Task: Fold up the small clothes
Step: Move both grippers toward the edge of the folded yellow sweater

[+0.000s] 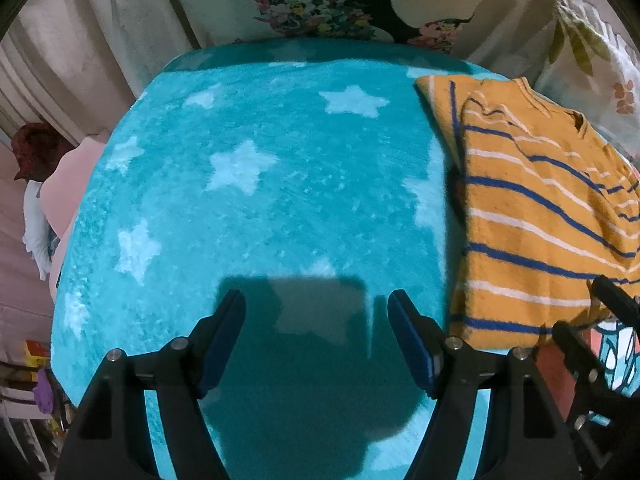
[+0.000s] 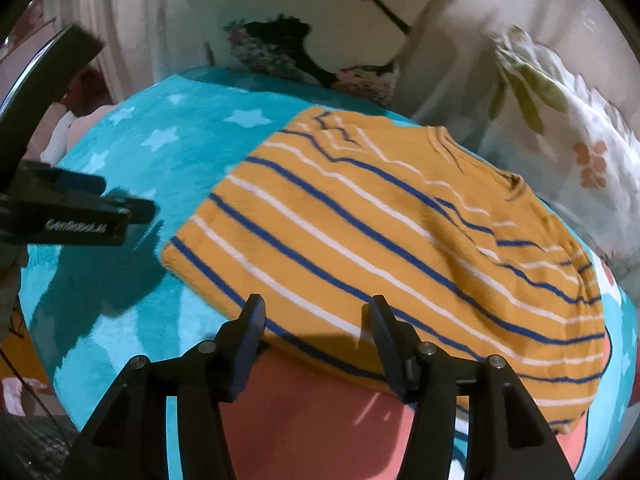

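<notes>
A mustard-yellow sweater (image 2: 380, 232) with blue and white stripes lies folded flat on a turquoise blanket (image 1: 260, 208) printed with white stars. Its collar points to the far right. My right gripper (image 2: 316, 308) is open, with its fingertips just above the sweater's near hem and nothing pinched. My left gripper (image 1: 316, 300) is open over bare blanket to the left of the sweater (image 1: 540, 208), with nothing between its fingers. Each view shows the other gripper from the side: the left gripper (image 2: 136, 210) reaches in from the left, and the right gripper (image 1: 592, 320) shows at the lower right.
Floral fabric (image 1: 328, 4) hangs behind the blanket, and more of it (image 2: 568, 128) is bunched at the far right. Pink and white bedding (image 1: 64, 184) lies off the left edge. A salmon printed patch (image 2: 304, 412) lies under the sweater's near hem.
</notes>
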